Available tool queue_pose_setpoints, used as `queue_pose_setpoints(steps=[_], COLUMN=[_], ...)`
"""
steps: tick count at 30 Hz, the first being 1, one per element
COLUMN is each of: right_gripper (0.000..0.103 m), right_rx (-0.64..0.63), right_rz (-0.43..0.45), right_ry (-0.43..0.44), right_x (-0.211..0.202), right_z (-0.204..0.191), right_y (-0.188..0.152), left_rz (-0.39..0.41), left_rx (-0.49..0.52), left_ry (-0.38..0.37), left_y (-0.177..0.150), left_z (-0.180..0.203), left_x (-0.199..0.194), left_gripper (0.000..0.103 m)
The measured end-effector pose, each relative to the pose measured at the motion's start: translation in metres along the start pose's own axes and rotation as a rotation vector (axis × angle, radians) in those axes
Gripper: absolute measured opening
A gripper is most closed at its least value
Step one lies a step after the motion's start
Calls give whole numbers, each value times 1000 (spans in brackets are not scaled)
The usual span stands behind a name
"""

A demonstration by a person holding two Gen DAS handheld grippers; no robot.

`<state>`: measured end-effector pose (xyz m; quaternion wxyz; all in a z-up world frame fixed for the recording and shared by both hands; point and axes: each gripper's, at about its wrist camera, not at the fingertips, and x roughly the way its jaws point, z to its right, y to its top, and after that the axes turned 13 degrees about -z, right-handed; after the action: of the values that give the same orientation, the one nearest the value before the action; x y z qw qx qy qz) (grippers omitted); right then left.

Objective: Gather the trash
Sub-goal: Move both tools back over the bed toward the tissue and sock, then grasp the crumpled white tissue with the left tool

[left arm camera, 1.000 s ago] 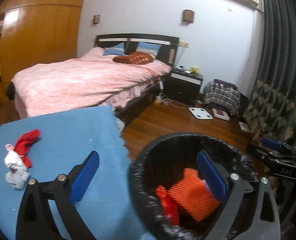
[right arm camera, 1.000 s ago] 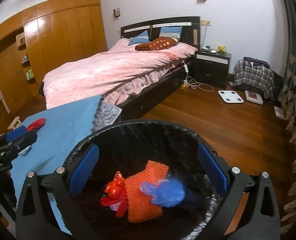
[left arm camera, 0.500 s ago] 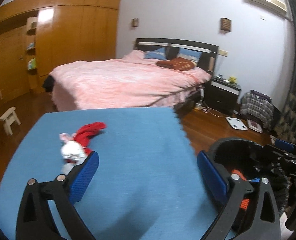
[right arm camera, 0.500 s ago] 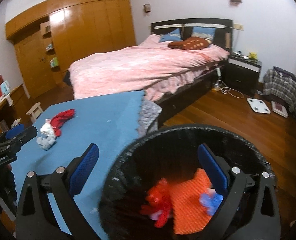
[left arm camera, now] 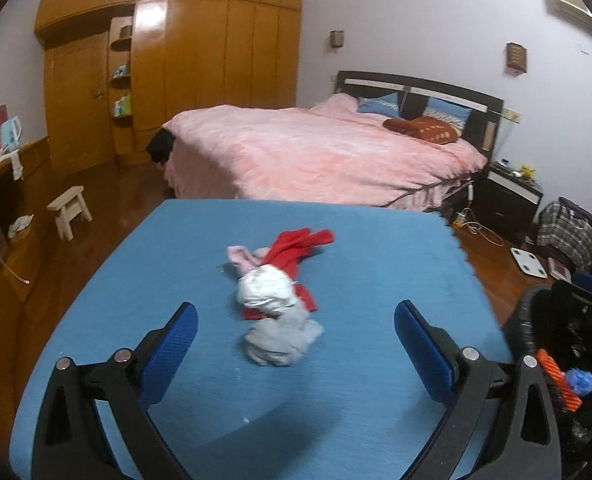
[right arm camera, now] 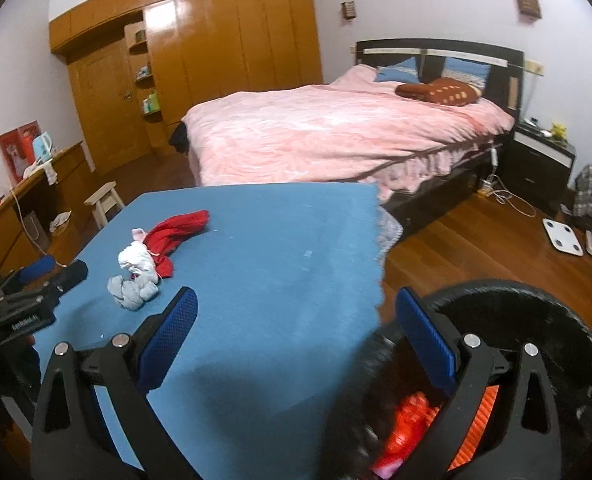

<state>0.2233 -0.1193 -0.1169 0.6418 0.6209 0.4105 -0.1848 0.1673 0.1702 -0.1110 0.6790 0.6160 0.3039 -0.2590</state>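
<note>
A pile of trash lies on the blue table (left arm camera: 375,280): a grey crumpled wad (left arm camera: 280,338), a white wad (left arm camera: 266,290), a red scrap (left arm camera: 296,250) and a pink bit (left arm camera: 242,258). My left gripper (left arm camera: 296,340) is open and empty, its jaws wide either side of the grey wad, just short of it. The pile also shows in the right wrist view (right arm camera: 144,268), left of centre. My right gripper (right arm camera: 296,332) is open and empty, over the table's right edge and the black bin (right arm camera: 527,312). The bin holds orange, red and blue trash (left arm camera: 567,380).
A pink bed (left arm camera: 327,152) stands beyond the table. A wooden wardrobe (left arm camera: 184,64) fills the far left wall. A small stool (left arm camera: 70,208) and a desk (left arm camera: 0,184) are at the left. A nightstand (left arm camera: 511,196), scale (left arm camera: 529,262) and plaid bag (left arm camera: 567,232) are at the right.
My left gripper swung left from the bin to face the trash pile, now centred between its jaws. My right gripper also turned left, so the bin slid to the lower right.
</note>
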Motion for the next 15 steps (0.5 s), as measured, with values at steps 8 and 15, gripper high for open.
queue_pose_setpoints(steps=[8, 15], right_gripper=[97, 97], right_rx=[-48, -56], right_rz=[-44, -76], right_ry=[20, 28], right_x=[57, 88], right_z=[-34, -47], right_y=[31, 41], left_rz=[-29, -80], left_rx=[-28, -23], left_ry=[23, 6], left_y=[11, 22], left_z=[-24, -31], left_x=[35, 74], left_gripper=[95, 88])
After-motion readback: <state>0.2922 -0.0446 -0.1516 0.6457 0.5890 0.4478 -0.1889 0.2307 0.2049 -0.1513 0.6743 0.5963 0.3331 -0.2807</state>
